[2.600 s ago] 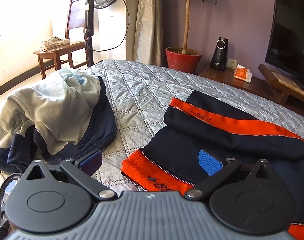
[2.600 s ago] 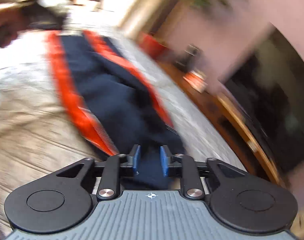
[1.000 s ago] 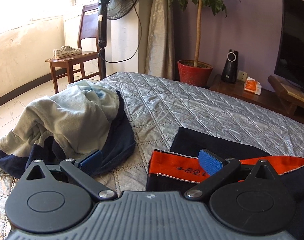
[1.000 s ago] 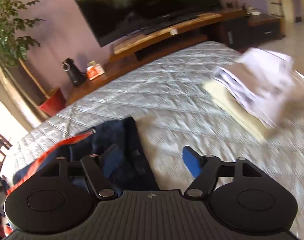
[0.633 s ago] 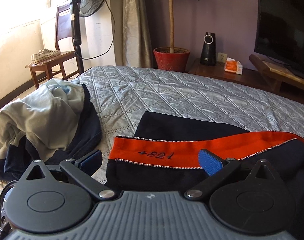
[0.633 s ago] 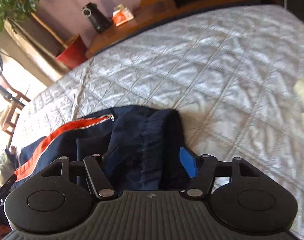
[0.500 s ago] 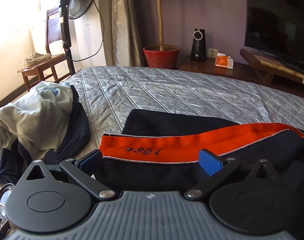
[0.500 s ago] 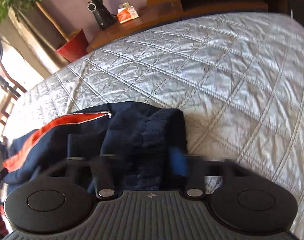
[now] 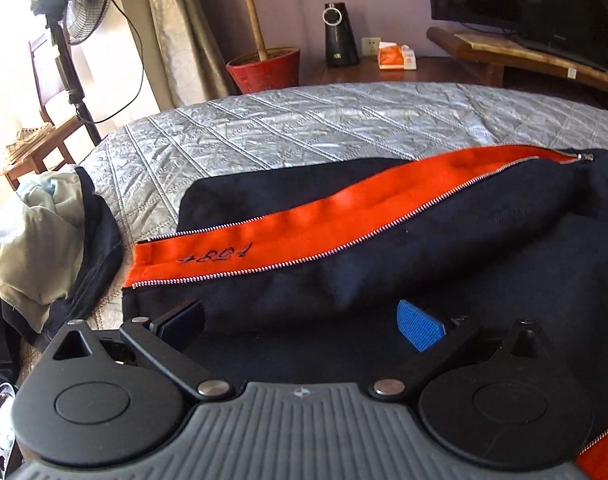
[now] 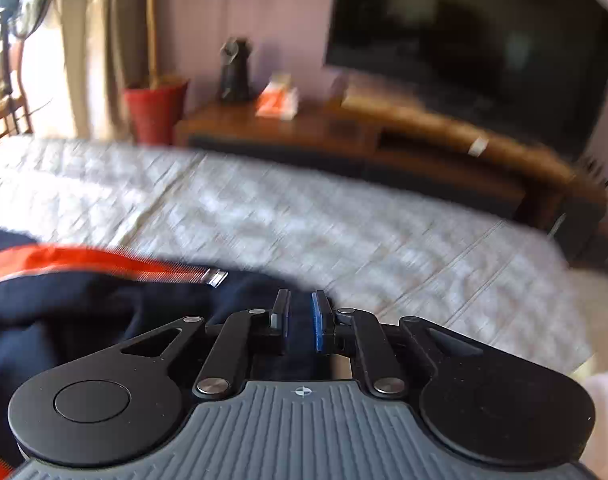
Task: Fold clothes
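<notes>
Right tool [image 10: 299, 322]: pads nearly together with navy cloth between them, so it reads as clamped on an end of the jacket [image 9: 384, 248]. The right view is smeared by motion; which hem or corner is pinched cannot be told.

Left tool [image 9: 299, 320]: released, jaws spread wide, poised low over the near navy panel. Pads appear clear of the cloth, though contact underneath is hidden.

Jacket: lies across the near half of the bed [image 9: 304, 128], long axis running left to right. The orange band [image 9: 304, 224] with its zipper runs diagonally across the top, handwritten number near its left end. The navy body bulges in soft ridges, so it is not flat.

Step in hand, as a judgement: a fold or drag led by the right end.
- Keep the right pinch firm and move it level, low over the bed, so the cloth does not balloon.
- Bring the left tool down on the left end as an anchor, or pinch it to match the right.
- Use the orange band as the alignment line.
- Smooth the ridges before any crease is set.

Pose: left tool roughly level, pointing across the bed. Right tool low at the jacket's right end, aimed at the far edge.

Heap [image 9: 43, 240] of grey and navy clothes sits at the left edge, just beside the jacket.
</notes>
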Action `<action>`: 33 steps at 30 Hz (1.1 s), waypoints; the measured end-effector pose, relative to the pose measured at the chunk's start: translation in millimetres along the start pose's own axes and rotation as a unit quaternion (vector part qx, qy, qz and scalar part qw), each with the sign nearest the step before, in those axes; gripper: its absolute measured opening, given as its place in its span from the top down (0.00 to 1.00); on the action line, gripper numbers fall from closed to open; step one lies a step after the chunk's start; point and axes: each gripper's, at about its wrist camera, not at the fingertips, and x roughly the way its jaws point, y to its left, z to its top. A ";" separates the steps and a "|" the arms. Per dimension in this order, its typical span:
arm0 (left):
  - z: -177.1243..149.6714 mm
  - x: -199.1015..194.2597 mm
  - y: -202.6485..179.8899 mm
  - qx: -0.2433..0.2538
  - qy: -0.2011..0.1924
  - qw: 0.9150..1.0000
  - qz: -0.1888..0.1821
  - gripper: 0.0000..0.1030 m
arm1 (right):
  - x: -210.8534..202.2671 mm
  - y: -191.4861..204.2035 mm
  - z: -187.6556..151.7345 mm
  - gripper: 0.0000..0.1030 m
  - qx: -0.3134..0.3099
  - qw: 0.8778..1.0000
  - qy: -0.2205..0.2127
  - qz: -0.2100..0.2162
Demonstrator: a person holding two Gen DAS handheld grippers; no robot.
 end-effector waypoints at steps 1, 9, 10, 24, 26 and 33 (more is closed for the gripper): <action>-0.3 -1.7 1.5 -0.002 -0.005 1.000 0.003 0.01 | 3.3 6.5 2.3 0.84 -0.013 1.000 0.003 0.001; 8.8 3.3 19.5 -0.063 -0.011 0.997 0.037 0.01 | 13.3 111.5 40.0 0.14 -0.161 0.977 -0.035 0.133; 8.8 3.8 20.7 -0.063 -0.009 0.997 0.042 0.01 | 17.3 131.4 41.5 0.14 -0.188 0.970 -0.027 0.152; 11.6 0.6 75.1 -0.159 -0.010 0.982 0.100 0.01 | 65.1 277.4 32.2 0.20 -0.389 0.892 0.036 0.226; 11.7 1.9 79.4 -0.168 -0.007 0.981 0.100 0.01 | 68.6 279.2 36.8 0.37 -0.375 0.896 0.034 0.235; 9.8 -2.2 89.6 -0.187 -0.009 0.977 0.105 0.01 | 74.3 274.7 55.2 0.95 -0.304 0.933 0.022 0.191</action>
